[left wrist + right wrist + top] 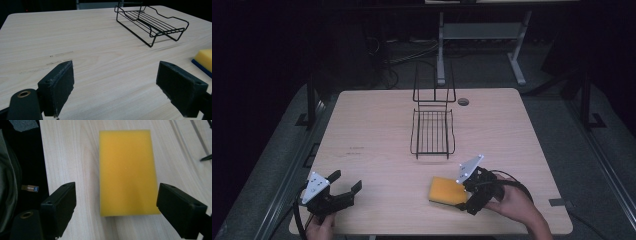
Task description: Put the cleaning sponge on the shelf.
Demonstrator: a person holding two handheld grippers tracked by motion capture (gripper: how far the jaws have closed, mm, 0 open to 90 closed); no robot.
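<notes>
One pale wooden table point(377, 135), dark room

No legible text anywhere: faint dark markings on the worktop point(362, 130) and a small orange tag point(30, 188) beside its edge are both too blurred to read.

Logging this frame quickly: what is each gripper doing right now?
Left gripper: open, holding nothing, over bare table.
Right gripper: open, jaws either side of the yellow sponge, not closed on it.
</notes>
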